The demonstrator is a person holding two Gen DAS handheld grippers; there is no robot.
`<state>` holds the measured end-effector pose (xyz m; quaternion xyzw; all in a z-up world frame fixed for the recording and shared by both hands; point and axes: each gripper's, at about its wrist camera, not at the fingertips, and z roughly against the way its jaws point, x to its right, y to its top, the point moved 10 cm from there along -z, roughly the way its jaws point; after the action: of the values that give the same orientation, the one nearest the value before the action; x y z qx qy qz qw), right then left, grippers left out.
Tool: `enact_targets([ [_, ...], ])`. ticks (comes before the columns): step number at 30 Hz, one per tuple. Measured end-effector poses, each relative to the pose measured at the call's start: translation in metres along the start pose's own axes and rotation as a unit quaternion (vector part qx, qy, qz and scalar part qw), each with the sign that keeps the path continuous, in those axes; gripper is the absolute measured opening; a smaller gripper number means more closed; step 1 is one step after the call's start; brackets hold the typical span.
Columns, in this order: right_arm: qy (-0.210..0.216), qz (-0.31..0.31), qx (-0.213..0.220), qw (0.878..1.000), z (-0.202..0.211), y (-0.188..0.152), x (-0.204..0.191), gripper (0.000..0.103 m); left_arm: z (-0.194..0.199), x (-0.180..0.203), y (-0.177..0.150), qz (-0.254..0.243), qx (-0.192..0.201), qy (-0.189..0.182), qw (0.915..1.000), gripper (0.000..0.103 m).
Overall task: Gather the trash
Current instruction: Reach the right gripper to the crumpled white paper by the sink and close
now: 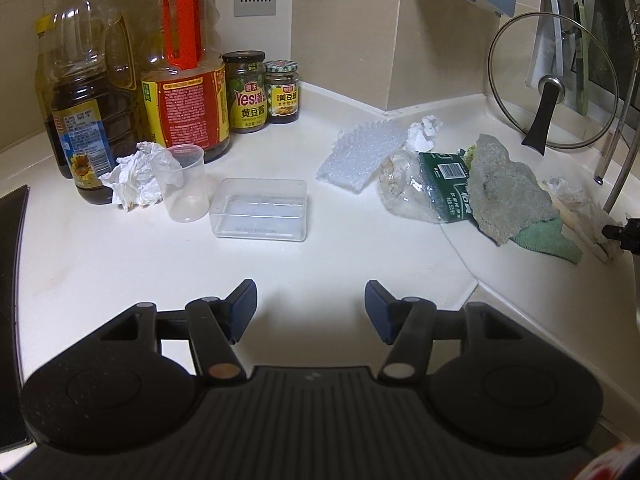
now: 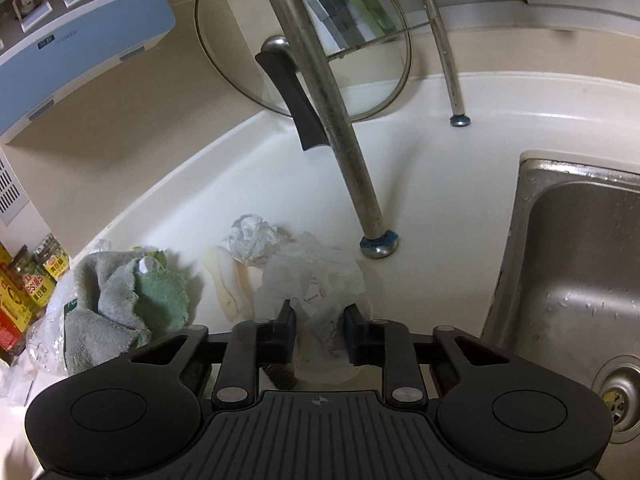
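Tongs: left tongs [image 1: 310,310] spread, empty; right tongs [image 2: 318,334] pinching crumpled translucent wrapper [image 2: 316,280]

The counter [image 1: 120,264] is cream-white. A rag [image 2: 120,300] is grey on one side, green on the other. The tissue [image 2: 316,280] between the black tool's [image 2: 318,330] dark blue pads is white with faint reddish marks. A green wrapper [image 1: 444,184] bears a white barcode. One bottle [image 1: 186,80] has a red handle and red-yellow label. The sink [image 2: 580,260] is steel grey.

Both wrist views face down, close, sharing the cloth [image 1: 508,184].
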<state>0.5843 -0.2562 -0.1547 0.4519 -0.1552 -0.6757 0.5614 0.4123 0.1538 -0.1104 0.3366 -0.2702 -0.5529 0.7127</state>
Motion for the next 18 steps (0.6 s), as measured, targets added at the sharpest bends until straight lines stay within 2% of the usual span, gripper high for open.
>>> enact_targets([
  [13, 0.005, -0.006, 0.033, 0.999, 0.037, 0.004, -0.016, 0.021, -0.036, -0.005, 0.019, -0.029, 0.008, 0.008, 0.9995, 0.057],
  [16, 0.003, -0.009, 0.033, 0.999, 0.042, 0.002, -0.019, 0.021, -0.047, -0.012, 0.028, -0.028, 0.015, 0.021, 0.9993, 0.07],
  [18, 0.001, -0.01, 0.034, 0.999, 0.045, 0.001, -0.02, 0.021, -0.053, -0.018, 0.034, -0.025, 0.021, 0.026, 0.9991, 0.074],
])
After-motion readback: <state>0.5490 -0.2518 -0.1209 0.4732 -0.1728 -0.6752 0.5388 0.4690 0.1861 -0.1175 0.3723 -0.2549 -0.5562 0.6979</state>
